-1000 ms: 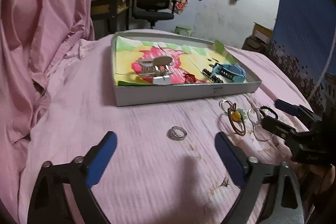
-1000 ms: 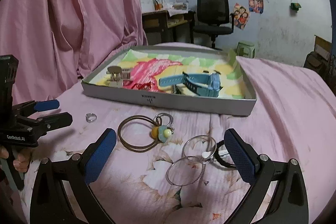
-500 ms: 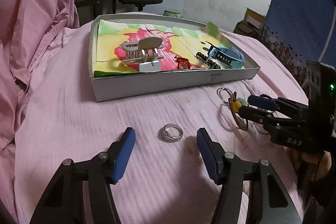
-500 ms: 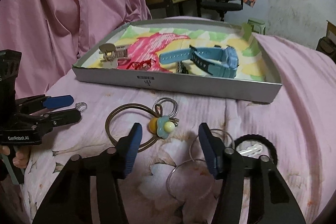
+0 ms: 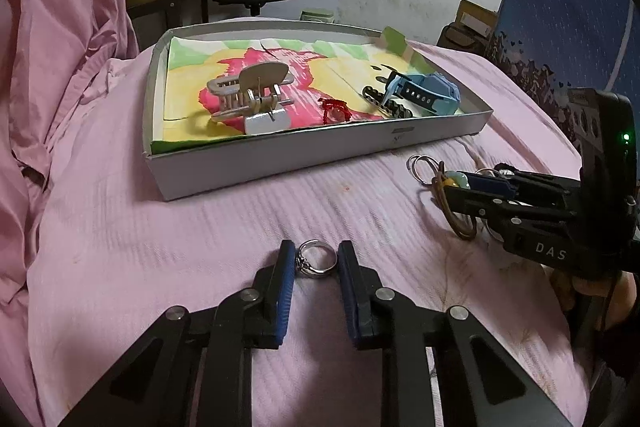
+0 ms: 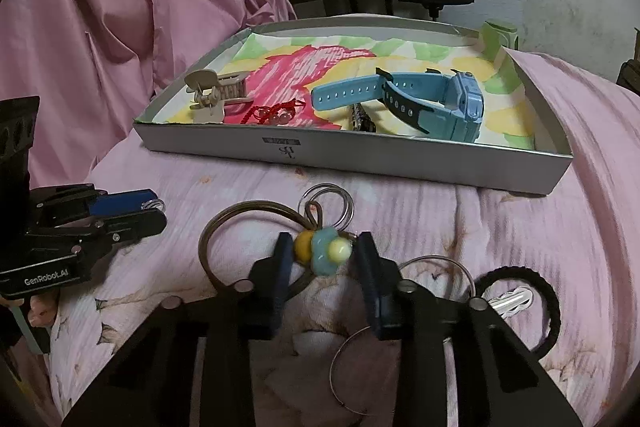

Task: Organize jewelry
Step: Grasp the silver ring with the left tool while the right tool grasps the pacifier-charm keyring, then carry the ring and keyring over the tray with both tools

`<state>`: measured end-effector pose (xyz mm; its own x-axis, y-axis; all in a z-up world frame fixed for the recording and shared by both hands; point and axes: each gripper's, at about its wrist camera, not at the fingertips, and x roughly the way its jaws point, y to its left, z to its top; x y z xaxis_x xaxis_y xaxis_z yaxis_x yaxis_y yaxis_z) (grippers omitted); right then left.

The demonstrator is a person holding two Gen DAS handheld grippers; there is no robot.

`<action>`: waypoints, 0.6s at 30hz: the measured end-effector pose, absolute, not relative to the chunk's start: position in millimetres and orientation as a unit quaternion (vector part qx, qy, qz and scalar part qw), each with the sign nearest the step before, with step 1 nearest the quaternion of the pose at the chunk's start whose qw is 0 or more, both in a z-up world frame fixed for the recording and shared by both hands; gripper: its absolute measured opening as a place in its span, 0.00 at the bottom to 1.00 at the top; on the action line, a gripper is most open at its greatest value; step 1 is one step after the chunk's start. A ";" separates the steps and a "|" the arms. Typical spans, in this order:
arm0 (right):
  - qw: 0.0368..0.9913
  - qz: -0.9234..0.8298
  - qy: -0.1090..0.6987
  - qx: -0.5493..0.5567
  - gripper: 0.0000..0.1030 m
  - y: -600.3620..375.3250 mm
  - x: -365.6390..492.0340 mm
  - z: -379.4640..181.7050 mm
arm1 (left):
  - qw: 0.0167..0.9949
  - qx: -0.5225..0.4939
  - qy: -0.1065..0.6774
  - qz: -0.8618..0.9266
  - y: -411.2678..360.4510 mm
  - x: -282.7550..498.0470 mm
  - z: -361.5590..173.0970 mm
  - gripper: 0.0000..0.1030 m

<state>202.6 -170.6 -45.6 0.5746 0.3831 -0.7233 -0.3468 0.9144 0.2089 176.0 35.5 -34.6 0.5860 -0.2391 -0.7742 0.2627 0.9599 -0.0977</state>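
The bed [image 5: 160, 239], under its pink sheet, carries everything. On its far side sits a shallow box [image 5: 280, 157] already holding a blue watch [image 6: 436, 103], a hair clip [image 5: 250, 95] and a red trinket [image 5: 335, 109] — evidently the collecting spot. Near it lie loose hoops [image 6: 400, 347]. The right tongs [image 6: 323, 259] straddle a flower charm [image 6: 326, 253] on a brown loop, jaws narrowed but seemingly not yet touching. The left tongs [image 5: 316, 265] bracket a silver ring [image 5: 316, 262] — nearly closed on it, ready to lift.
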 end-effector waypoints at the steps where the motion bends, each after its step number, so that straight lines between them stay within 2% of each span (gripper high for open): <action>1: 0.887 0.206 0.412 0.022 0.25 -170.7 202.0 -45.3 | 0.891 0.013 0.432 -0.142 35.5 176.0 -34.8 0.20; 7: 0.892 0.207 0.400 0.026 0.25 -174.1 197.5 -42.2 | 0.897 0.000 0.416 -0.148 37.3 172.6 -29.0 0.20; 18: 0.922 0.203 0.326 0.054 0.25 -194.9 183.8 -13.0 | 0.929 -0.035 0.342 -0.134 36.2 181.3 5.7 0.20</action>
<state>183.8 -194.9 -13.0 0.7051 0.4086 -0.5796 -0.3384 0.9121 0.2314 181.3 36.2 5.7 0.7300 -0.2737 -0.6262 0.2252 0.9615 -0.1576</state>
